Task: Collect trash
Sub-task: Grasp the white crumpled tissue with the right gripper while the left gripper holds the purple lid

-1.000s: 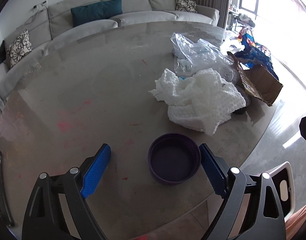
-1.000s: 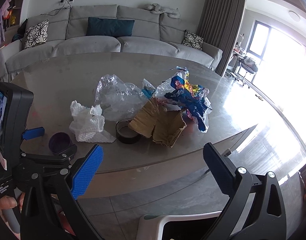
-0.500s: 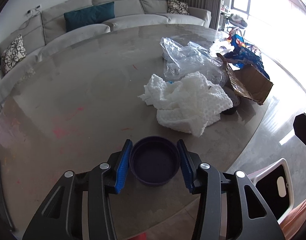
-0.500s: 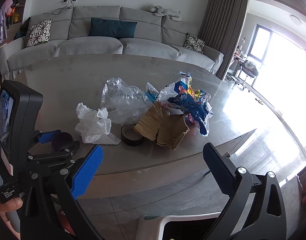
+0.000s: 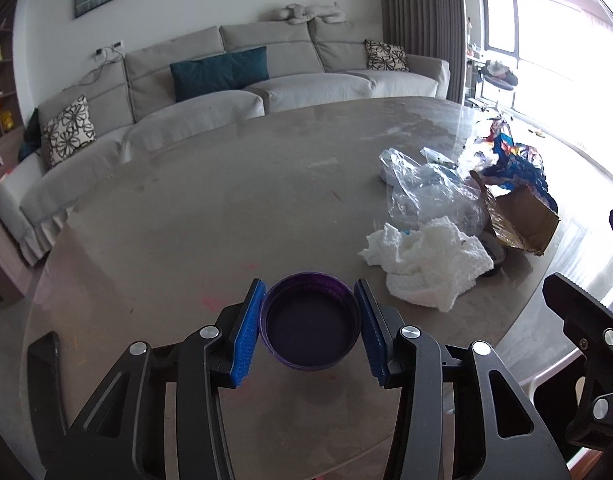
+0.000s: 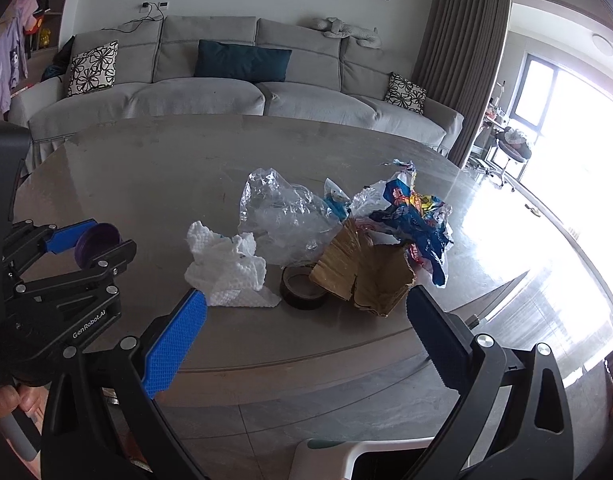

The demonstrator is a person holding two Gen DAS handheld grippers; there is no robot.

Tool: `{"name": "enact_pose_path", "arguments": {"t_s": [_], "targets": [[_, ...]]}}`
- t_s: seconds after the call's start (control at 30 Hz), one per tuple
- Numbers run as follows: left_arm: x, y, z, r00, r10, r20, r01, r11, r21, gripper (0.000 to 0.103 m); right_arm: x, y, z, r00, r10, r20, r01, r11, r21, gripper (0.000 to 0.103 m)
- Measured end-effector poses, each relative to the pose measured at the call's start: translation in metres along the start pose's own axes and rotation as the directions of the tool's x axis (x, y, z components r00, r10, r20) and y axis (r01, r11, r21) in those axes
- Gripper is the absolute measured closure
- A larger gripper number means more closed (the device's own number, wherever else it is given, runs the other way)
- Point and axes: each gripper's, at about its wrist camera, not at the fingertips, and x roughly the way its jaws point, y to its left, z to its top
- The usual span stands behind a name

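My left gripper point(image 5: 309, 306) is shut on a round purple lid point(image 5: 309, 322), both blue pads pressing its rim, and holds it lifted above the grey table point(image 5: 210, 216). The same lid point(image 6: 97, 239) shows in the right wrist view, clamped in the left gripper point(image 6: 88, 240) at the left. My right gripper point(image 6: 306, 318) stands open over the table's near edge with nothing between its fingers. On the table lie a crumpled white paper towel point(image 6: 226, 268), a clear plastic bag point(image 6: 282, 216), a dark tape roll point(image 6: 302, 286), torn cardboard point(image 6: 366, 276) and a blue snack wrapper point(image 6: 410, 216).
A white bin point(image 6: 338, 456) stands on the floor below the table's near edge. A grey sofa point(image 6: 242, 96) with cushions runs behind the table. A dark flat object point(image 5: 46, 376) lies at the table's left front. A bright window point(image 6: 578, 128) is at the right.
The left gripper closed from wide open onto the purple lid and then lifted it off the table, tilting up. The right gripper edged slightly across, staying open.
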Motion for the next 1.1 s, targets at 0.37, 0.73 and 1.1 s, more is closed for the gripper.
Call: {"name": "enact_pose_path", "arguments": {"t_s": [0.37, 0.73, 1.1], "targets": [[0.003, 0.044, -0.003, 0.997, 0.076, 0.03, -0.074, 0.995, -0.062, 0.056, 0.052, 0.036, 0.018, 0.994, 0.107, -0.023, -0.105, 0.993, 0.056, 0.003], [0.015, 0.059, -0.005, 0.995, 0.099, -0.009, -0.099, 0.99, -0.098, 0.056, 0.084, 0.059, 0.014, 0.985, 0.154, -0.078, -0.149, 0.987, 0.057, 0.003], [0.02, 0.064, -0.005, 0.995, 0.095, -0.026, -0.098, 0.988, -0.118, 0.056, 0.106, 0.07, 0.002, 0.961, 0.235, -0.145, -0.227, 0.971, 0.073, 0.006]]}}
